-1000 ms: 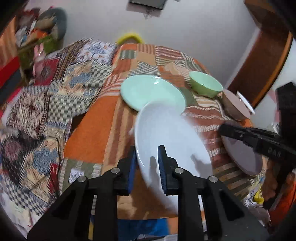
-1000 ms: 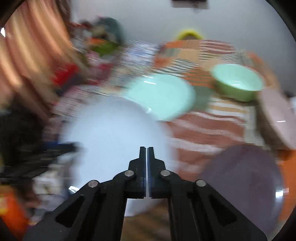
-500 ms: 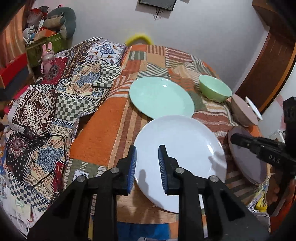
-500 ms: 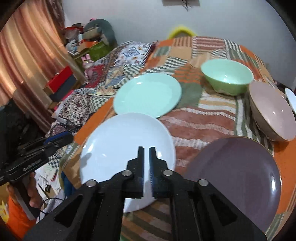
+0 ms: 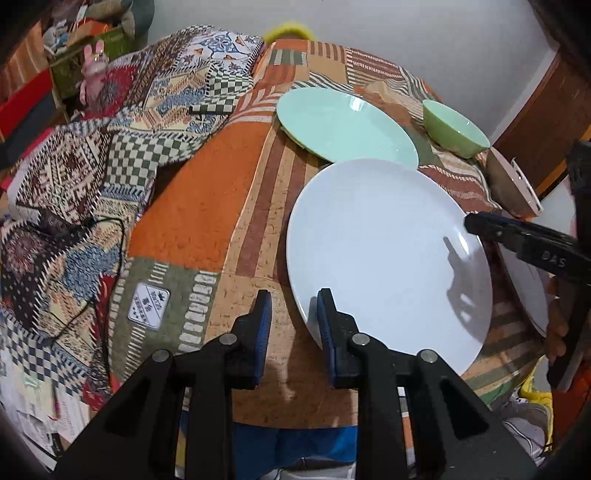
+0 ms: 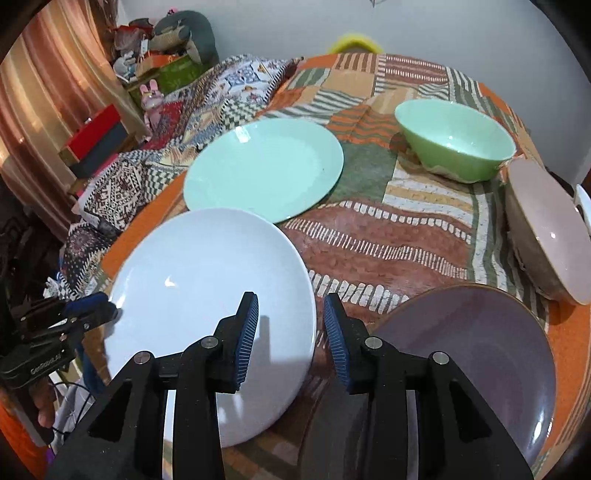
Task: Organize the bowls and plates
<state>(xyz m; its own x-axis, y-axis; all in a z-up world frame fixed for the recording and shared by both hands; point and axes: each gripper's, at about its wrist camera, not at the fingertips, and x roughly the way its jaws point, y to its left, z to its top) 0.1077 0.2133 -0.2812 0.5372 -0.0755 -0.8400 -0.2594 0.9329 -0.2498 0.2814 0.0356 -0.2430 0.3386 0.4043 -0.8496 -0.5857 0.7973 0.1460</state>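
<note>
Patchwork-cloth table (image 6: 388,236) against white wall (image 6: 461,33), cluttered corner

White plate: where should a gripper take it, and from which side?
Probably the thin rim of the white plate nearest the camera, from the table's near edge. It lies flat, so only the edge fits between fingers; that part seems to overhang the tablecloth. The right gripper, jaws opening, already straddles the rim.

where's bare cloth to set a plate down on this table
Widest free patch: the orange cloth left of the white plate. A smaller one lies between the mint plate, green bowl and purple plate. The right edge is crowded, with the pink bowl.
</note>
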